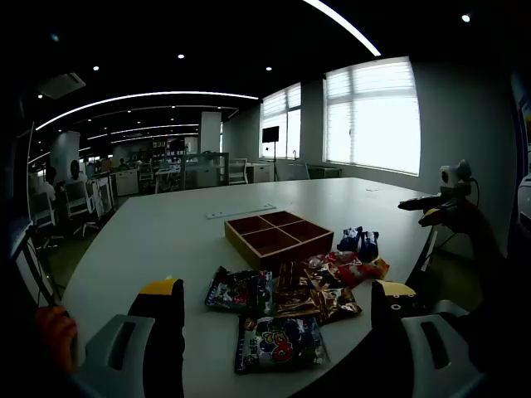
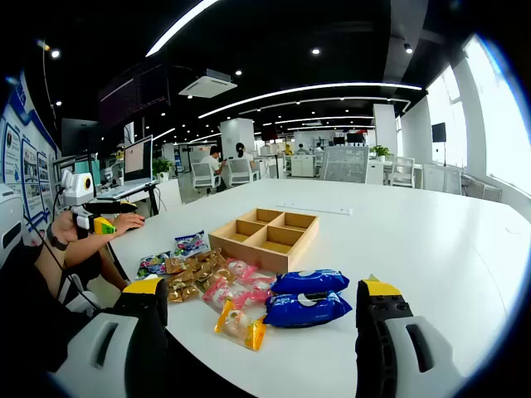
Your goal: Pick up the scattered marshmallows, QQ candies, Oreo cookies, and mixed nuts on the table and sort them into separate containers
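Note:
A wooden tray [image 1: 246,245] with four empty compartments stands on the white table. In front of it lie scattered snack packets: two blue Oreo packs [image 1: 358,242], red-and-pink marshmallow packets [image 1: 347,267], brown nut packets [image 1: 314,297] and a QQ candy bag [image 1: 278,342]. My left gripper [image 1: 275,290] hovers open just short of the pile. In the right gripper view the tray [image 2: 247,252], the Oreo packs [image 2: 309,308], pink packets [image 2: 226,290] and nut packets [image 2: 187,278] lie ahead of my open right gripper [image 2: 262,288]. Nothing is held.
A hand holds the left gripper [image 2: 93,222] beyond the table's left edge. The right gripper [image 1: 444,203] shows past the table's right edge. A thin flat strip [image 1: 241,211] lies behind the tray. Office chairs and desks stand further back.

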A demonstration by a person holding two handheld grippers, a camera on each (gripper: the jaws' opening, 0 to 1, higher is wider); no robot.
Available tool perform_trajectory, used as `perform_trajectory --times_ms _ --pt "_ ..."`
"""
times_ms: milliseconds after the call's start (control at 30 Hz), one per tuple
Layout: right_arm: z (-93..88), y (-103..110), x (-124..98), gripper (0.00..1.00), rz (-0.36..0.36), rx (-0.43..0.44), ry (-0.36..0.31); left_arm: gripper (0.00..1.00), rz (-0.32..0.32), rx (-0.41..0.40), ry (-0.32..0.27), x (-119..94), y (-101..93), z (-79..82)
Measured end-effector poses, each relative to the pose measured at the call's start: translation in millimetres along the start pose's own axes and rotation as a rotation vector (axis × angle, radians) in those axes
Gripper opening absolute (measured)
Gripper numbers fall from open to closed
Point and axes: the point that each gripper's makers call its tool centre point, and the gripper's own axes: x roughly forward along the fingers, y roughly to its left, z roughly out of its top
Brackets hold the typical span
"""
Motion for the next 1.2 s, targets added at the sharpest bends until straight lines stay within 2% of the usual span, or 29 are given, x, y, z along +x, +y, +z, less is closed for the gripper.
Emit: perform_trajectory --times_ms 1200 --pt "3.3 -2.1 -3.3 0.90 -0.003 -0.007 -0.003 0.97 -0.007 0.016 0.001 -1.4 -2.8 1.9"
